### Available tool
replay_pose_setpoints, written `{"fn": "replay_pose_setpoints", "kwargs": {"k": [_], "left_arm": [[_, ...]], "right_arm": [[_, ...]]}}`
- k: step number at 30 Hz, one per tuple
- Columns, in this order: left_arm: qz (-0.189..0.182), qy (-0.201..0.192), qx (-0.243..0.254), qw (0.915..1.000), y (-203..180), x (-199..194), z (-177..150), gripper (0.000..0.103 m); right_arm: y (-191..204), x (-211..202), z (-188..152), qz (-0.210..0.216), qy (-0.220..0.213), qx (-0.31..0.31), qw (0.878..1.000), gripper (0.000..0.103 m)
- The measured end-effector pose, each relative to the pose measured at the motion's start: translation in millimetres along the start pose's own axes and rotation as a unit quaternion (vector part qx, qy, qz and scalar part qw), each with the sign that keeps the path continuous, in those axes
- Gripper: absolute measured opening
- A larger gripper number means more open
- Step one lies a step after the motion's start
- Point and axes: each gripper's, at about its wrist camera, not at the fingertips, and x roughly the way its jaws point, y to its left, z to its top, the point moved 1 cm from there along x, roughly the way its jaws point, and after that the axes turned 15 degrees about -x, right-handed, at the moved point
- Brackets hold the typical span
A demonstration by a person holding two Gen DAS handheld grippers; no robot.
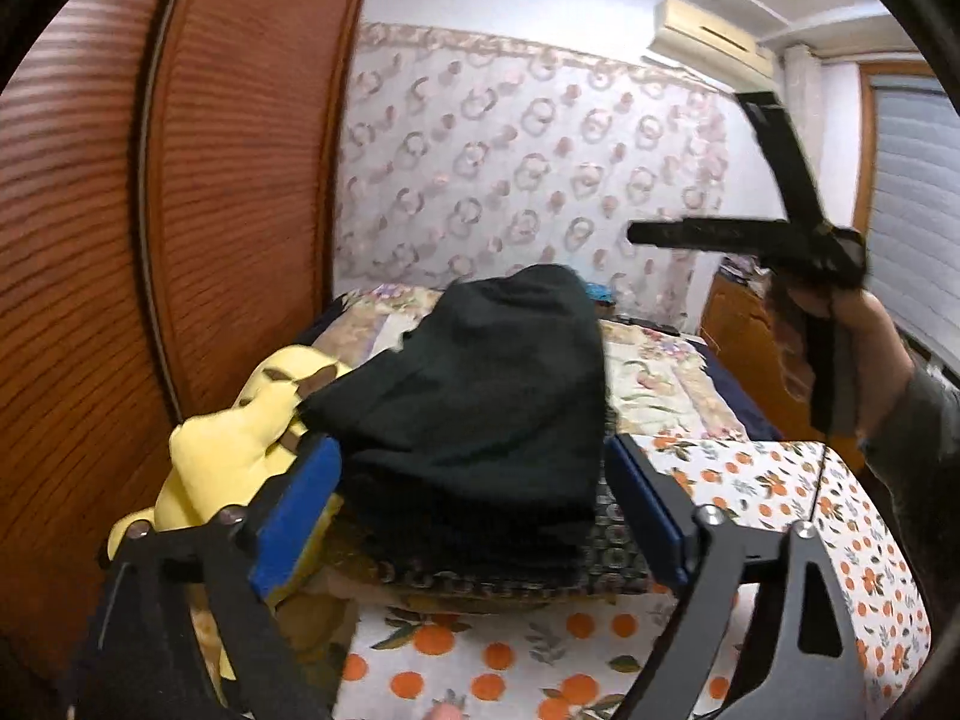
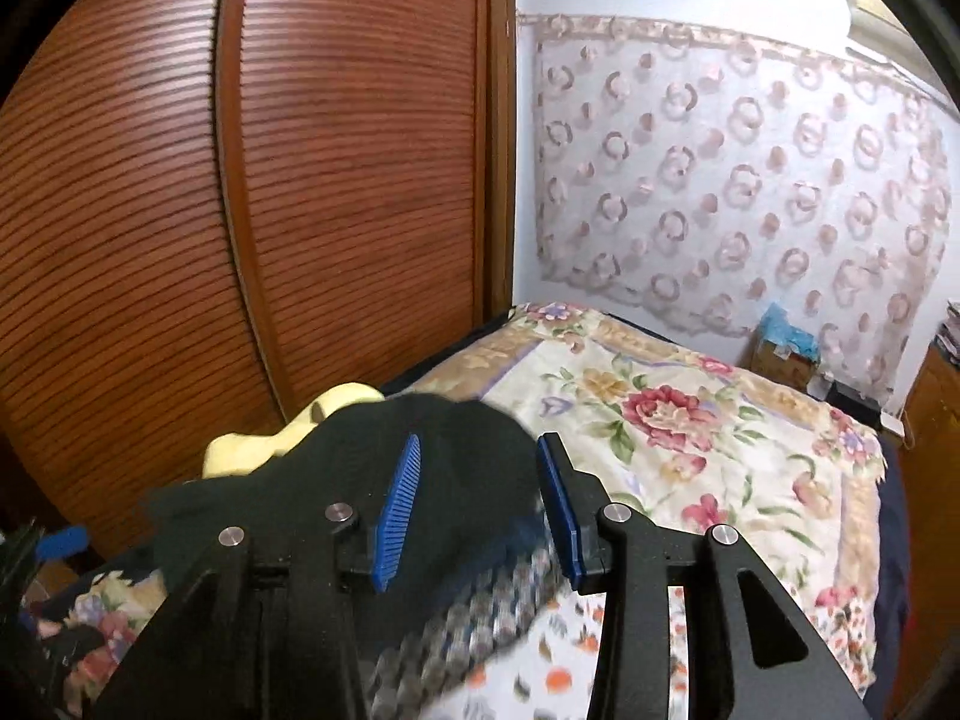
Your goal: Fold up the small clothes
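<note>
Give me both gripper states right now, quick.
Left gripper: open wide, pads clear on either side of the dark garment, holding nothing.
Right gripper: partly open, pads not pressing anything; dark garment lies behind the gap.

The left gripper (image 1: pixel 474 510) is a black frame of flat angular arms with triangular cut-outs, silver round screw heads at the pivots, and two blue pads. The right gripper (image 2: pixel 480 504) is built the same, its blue pads ribbed on their inner faces. At the right edge of the left wrist view, a grey sleeve (image 1: pixel 924 432) covers the person's forearm.
</note>
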Motion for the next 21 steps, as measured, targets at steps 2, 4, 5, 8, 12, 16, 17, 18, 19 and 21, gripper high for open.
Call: {"fn": "replay_pose_setpoints", "kwargs": {"k": [2,4,5,8,12,16,17,18,19,21], "left_arm": [[-0.010,-0.003,0.015,0.9998,-13.6,-8.0,-0.3,0.093],[-0.021,0.000,0.025,0.9995,-28.9,-15.9,-2.1,0.093],[-0.024,0.002,0.029,0.9993,-34.0,-17.5,-2.6,0.093],[-0.036,-0.005,0.043,0.9984,-57.4,-30.0,-7.0,0.093],[-0.050,-0.010,0.055,0.9972,-80.6,-42.9,-13.2,0.093],[-0.065,-0.012,0.075,0.9950,-107.7,-54.9,-21.6,0.093],[-0.070,-0.011,0.080,0.9943,-114.6,-57.7,-24.1,0.093],[-0.072,-0.011,0.082,0.9939,-120.6,-61.1,-25.7,0.093],[-0.076,-0.011,0.085,0.9934,-127.2,-64.6,-27.9,0.093],[-0.084,-0.012,0.089,0.9924,-139.1,-72.0,-32.1,0.093]], "right_arm": [[11.8,-21.7,-13.8,-0.001,-0.008,0.009,1.000,0.042],[27.4,-47.3,-27.1,-0.006,-0.011,0.018,1.000,0.042],[31.8,-60.4,-35.0,-0.010,-0.012,0.022,1.000,0.043],[50.4,-98.7,-57.6,-0.023,-0.021,0.037,0.999,0.048],[71.9,-158.6,-91.0,-0.059,-0.033,0.062,0.996,0.066],[91.0,-190.3,-105.6,-0.102,-0.036,0.073,0.992,0.074],[96.6,-201.0,-109.7,-0.108,-0.038,0.077,0.990,0.075],[99.9,-210.7,-111.2,-0.114,-0.040,0.080,0.989,0.075],[110.0,-223.5,-115.2,-0.119,-0.041,0.082,0.989,0.075],[120.9,-241.8,-119.5,-0.139,-0.043,0.085,0.986,0.075]]}}
